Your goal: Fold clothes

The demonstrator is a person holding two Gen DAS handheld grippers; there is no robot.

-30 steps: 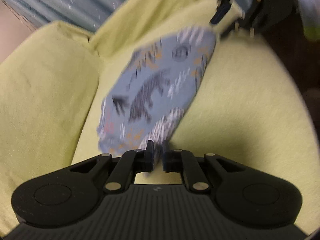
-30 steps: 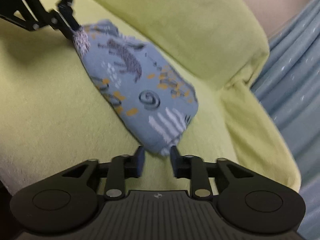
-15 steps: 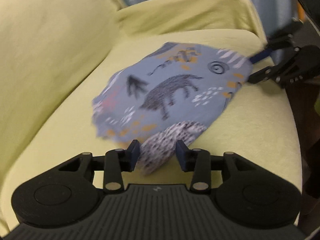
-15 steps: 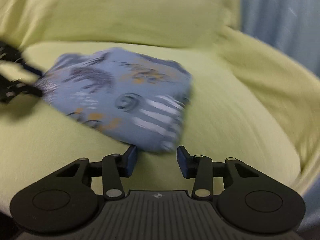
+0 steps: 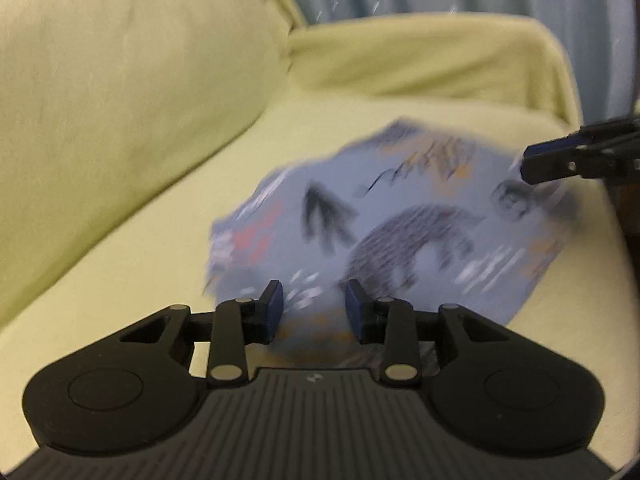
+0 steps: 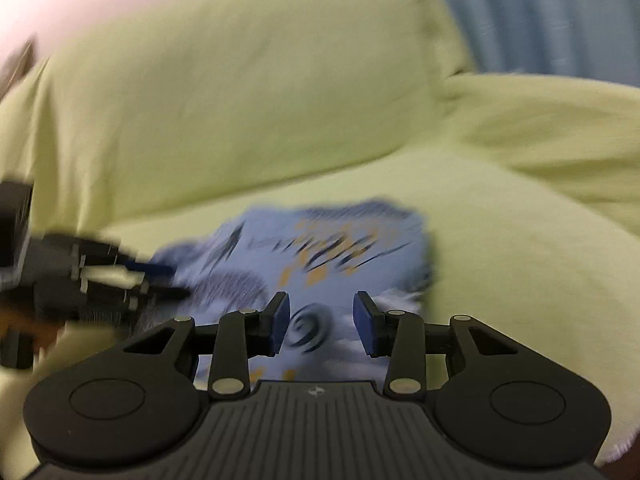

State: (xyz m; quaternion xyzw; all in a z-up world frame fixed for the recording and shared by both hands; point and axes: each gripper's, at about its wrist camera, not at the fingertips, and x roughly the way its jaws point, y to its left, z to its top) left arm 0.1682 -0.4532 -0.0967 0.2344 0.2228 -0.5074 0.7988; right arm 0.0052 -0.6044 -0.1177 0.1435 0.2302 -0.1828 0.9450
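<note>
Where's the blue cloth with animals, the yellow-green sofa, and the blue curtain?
blue patterned cloth with animals (image 5: 400, 216), left wrist view, middle of the fabric
yellow-green sofa (image 5: 120, 100), left wrist view, back cushion
blue curtain (image 6: 540, 16), right wrist view, its folds

Left gripper (image 5: 313, 307): jaws parted with a clear gap between the blue pads (image 5: 274, 312), nothing clamped between them, body held low and level with the fingers pointing forward. Right gripper (image 6: 322, 323): jaws likewise parted, blue pads (image 6: 280, 322) standing apart with nothing pinched, body low and level. Each unit appears in the other's view, the right gripper entering from the right edge of the left wrist view with its fingers pointing left, the left gripper entering from the left edge of the right wrist view, motion-blurred, with its fingers pointing right.
</note>
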